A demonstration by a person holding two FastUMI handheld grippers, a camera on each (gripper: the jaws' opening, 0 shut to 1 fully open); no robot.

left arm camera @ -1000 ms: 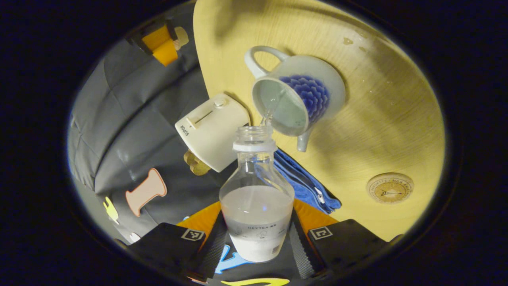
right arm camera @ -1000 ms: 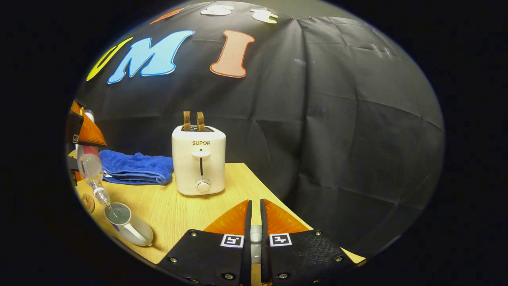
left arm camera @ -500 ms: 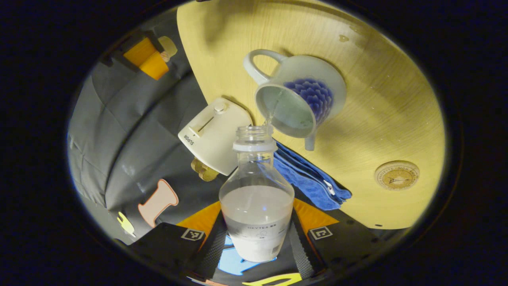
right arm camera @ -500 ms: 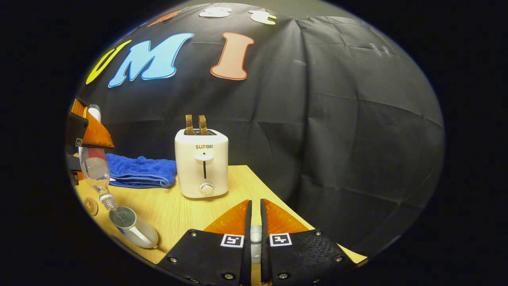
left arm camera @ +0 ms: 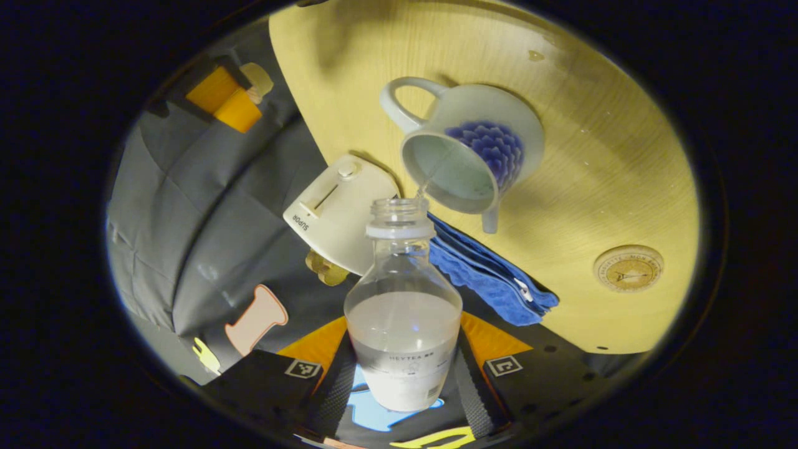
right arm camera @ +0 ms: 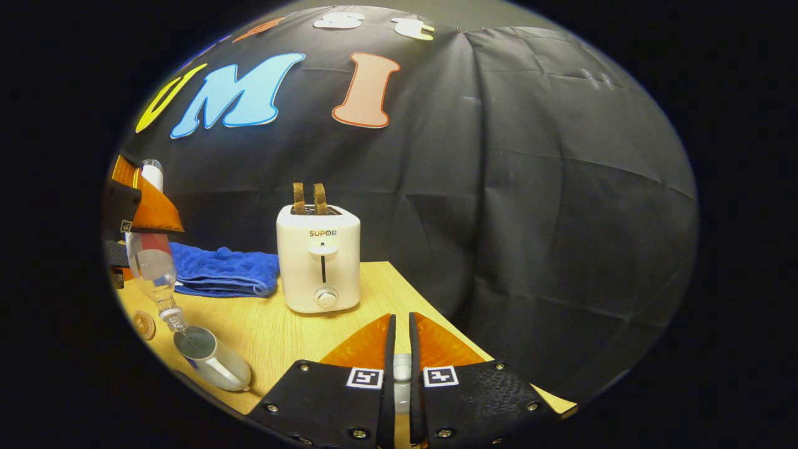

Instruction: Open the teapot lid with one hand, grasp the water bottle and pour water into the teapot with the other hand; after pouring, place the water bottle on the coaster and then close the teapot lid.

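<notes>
In the left gripper view I count one water bottle [left arm camera: 403, 312], one teapot [left arm camera: 472, 156], one coaster [left arm camera: 628, 268]. My left gripper [left arm camera: 404, 368] clamps the bottle, tipped neck-down over the open teapot.

In the right gripper view I count one toaster [right arm camera: 319, 259], two toast slices [right arm camera: 308, 198], one towel [right arm camera: 221, 270]. My right gripper [right arm camera: 399, 368] is raised level, clenched on a small pale piece, maybe the lid; I cannot tell.

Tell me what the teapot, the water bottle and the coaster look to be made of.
Teapot: glazed ceramic, judging by its glossy white body with blue pattern.
Water bottle: clear plastic, probably; see-through wall, white neck ring.
Coaster: wood or cork, likely; matte tan disc with printed ring.
</notes>
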